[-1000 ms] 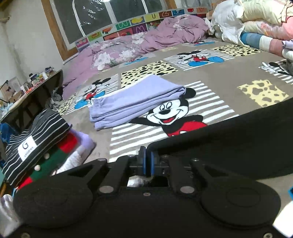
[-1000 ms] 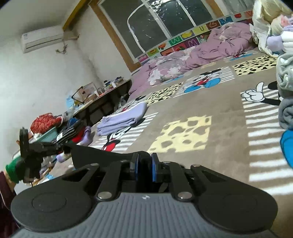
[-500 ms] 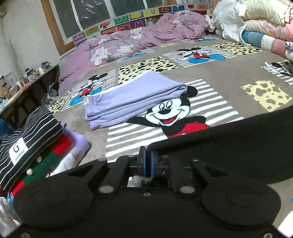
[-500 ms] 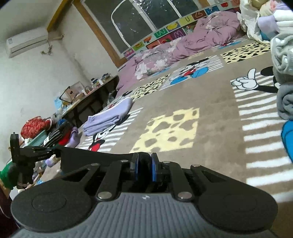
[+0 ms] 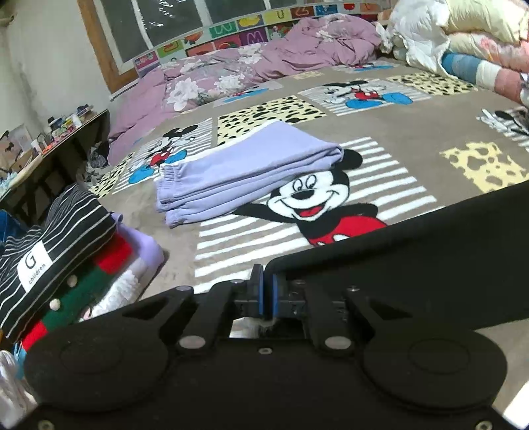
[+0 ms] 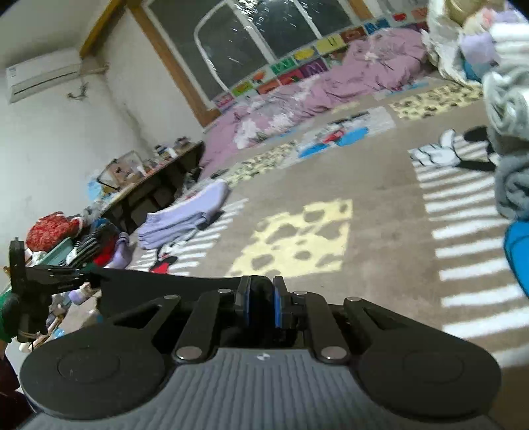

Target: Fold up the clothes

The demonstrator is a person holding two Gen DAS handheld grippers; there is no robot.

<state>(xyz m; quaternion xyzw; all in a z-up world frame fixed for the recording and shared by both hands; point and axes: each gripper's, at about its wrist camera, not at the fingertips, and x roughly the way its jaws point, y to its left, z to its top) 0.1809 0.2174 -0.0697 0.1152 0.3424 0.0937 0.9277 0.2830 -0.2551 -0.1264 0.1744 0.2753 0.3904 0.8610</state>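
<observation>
A bedroom is seen, with a wide bed covered by a cartoon-mouse blanket below a dark window. A crumpled purple quilt is heaped along the far edge, and bedding is piled at the right. A cluttered counter stands against the left wall.

A black garment is stretched over the blanket's near part. Its left corner is clamped between the blue pads of the left tool, which are pressed together on the cloth. A fold of the same garment is pinched in the right tool, whose pads are closed on it.

Folded lilac trousers lie on the blanket beyond the garment, well apart from it. A stack of folded clothes, topped by a black-and-white striped piece, sits at the left edge.
</observation>
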